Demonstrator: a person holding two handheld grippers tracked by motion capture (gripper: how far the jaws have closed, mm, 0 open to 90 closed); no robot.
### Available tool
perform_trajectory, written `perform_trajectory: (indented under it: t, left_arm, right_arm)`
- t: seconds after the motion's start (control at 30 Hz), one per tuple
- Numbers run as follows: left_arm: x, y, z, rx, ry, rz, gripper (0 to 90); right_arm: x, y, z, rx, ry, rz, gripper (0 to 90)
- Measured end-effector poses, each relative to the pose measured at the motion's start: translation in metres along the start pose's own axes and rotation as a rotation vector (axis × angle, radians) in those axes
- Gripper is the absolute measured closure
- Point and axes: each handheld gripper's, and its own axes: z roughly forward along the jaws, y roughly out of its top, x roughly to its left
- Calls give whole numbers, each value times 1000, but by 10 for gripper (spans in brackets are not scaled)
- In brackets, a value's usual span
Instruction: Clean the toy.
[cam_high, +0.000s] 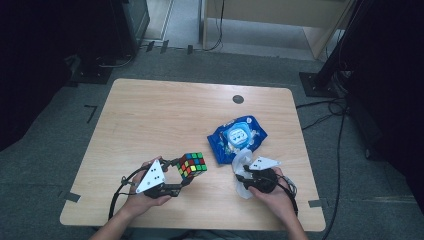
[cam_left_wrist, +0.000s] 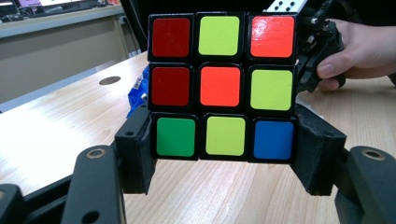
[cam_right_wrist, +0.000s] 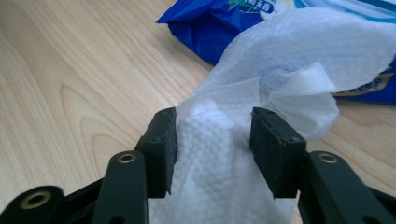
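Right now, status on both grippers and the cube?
Left gripper shut on puzzle cube, held above the table. Right gripper jaws around white wipe. Nothing between them.

A scrambled cube (cam_high: 192, 165) sits clamped above the table; a crumpled white wipe (cam_right_wrist: 261, 88) trails from its blue pack (cam_high: 235, 136).
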Motion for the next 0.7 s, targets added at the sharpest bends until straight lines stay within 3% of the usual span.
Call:
perform_trajectory:
  t: [0.1,0.2,0.27,0.3,0.4,0.53,0.63,0.7]
  left_arm:
    - [0,0,1,-8,1,-8,344]
    - [0,0,1,-13,2,-9,344]
    - [-1,0,1,-15,-2,-10,344]
    - [-2,-1,2,-13,-2,-2,344]
    - [-4,-1,3,-13,-9,6,344]
    - [-13,-1,9,2,-23,44,344]
    - [-22,0,14,9,-44,67,344]
    - [-26,2,15,1,-63,60,344]
  right_arm:
    - [0,-4,-1,-25,-29,20,649]
    - [-1,-2,-3,-11,-73,57,850]
    - [1,1,-7,-18,-94,70,870]
    - [3,4,-11,-55,-100,70,873]
    - [19,21,-37,-234,-43,108,875]
    - [58,51,-71,-484,79,51,874]
    - [91,70,-79,-581,143,-9,873]
    - [103,75,-74,-594,164,-24,871]
